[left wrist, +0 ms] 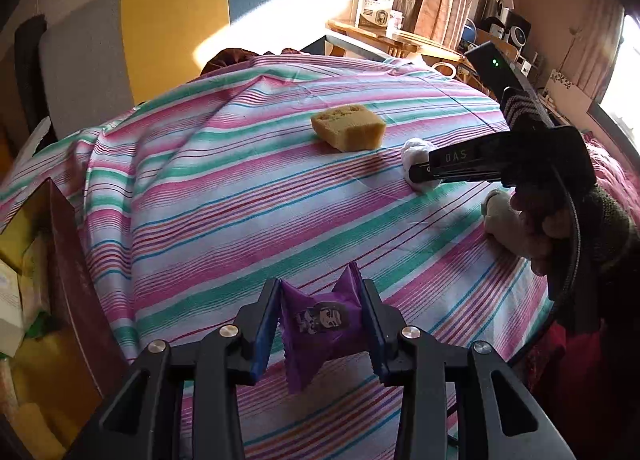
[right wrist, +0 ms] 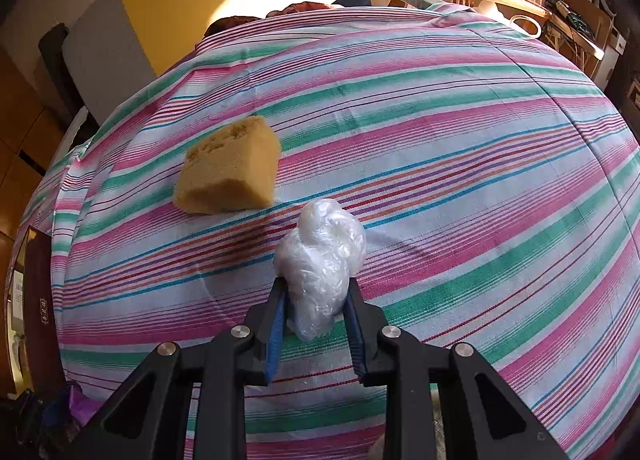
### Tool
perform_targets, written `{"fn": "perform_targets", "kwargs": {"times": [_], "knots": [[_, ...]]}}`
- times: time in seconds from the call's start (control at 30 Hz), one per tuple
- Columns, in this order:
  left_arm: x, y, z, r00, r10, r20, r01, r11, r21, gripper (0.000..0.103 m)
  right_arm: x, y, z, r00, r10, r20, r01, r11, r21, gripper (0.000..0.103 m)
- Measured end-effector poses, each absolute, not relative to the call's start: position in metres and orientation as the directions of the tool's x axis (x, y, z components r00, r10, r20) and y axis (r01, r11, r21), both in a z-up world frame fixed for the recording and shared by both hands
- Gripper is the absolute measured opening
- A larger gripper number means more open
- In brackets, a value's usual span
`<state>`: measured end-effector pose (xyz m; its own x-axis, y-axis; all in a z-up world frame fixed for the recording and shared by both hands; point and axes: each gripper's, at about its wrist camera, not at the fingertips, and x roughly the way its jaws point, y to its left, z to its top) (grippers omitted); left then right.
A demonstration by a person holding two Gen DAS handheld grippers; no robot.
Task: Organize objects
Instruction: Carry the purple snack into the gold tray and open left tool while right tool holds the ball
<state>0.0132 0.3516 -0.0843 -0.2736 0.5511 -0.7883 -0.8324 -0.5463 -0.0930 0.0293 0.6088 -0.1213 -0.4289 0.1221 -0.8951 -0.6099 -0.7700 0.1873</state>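
Purple foil snack packet point(left wrist: 318, 324) sits clamped in the left gripper point(left wrist: 320, 324), the right gripper point(right wrist: 316, 314) pinches a crumpled clear plastic wad point(right wrist: 322, 264); the yellow sponge block point(right wrist: 230, 172) lies ahead-left on the striped counter point(right wrist: 480, 180), nearer the right.

A striped cloth point(right wrist: 460, 132) in pink, green and white covered the supporting surface. A yellow sponge point(right wrist: 230, 170) lay directly on the cloth, beside a wad of clear plastic point(right wrist: 322, 260).

Bright sun from far windows, blown-out glare on wall, fisheye-warped dark edges
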Motion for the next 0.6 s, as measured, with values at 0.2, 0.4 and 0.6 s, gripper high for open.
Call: {"fn": "perform_targets", "kwargs": {"times": [0.2, 0.4, 0.6], "knots": [[0.016, 0.321, -0.055, -0.340, 0.567, -0.750, -0.804, -0.589, -0.080, 0.040, 0.029, 0.604, -0.120, -0.432, 0.141, -0.891, -0.589, -0.793, 0.159, 0.026], [0.013, 0.287, -0.036, -0.420, 0.550, -0.722, -0.753, -0.655, -0.061, 0.040, 0.024, 0.592, -0.114, -0.458, 0.142, -0.877, -0.541, -0.828, 0.148, 0.026], [0.009, 0.254, -0.021, -0.488, 0.523, -0.699, -0.706, -0.708, -0.038, 0.040, 0.023, 0.584, -0.112, -0.469, 0.139, -0.872, -0.517, -0.844, 0.143, 0.026]]}}
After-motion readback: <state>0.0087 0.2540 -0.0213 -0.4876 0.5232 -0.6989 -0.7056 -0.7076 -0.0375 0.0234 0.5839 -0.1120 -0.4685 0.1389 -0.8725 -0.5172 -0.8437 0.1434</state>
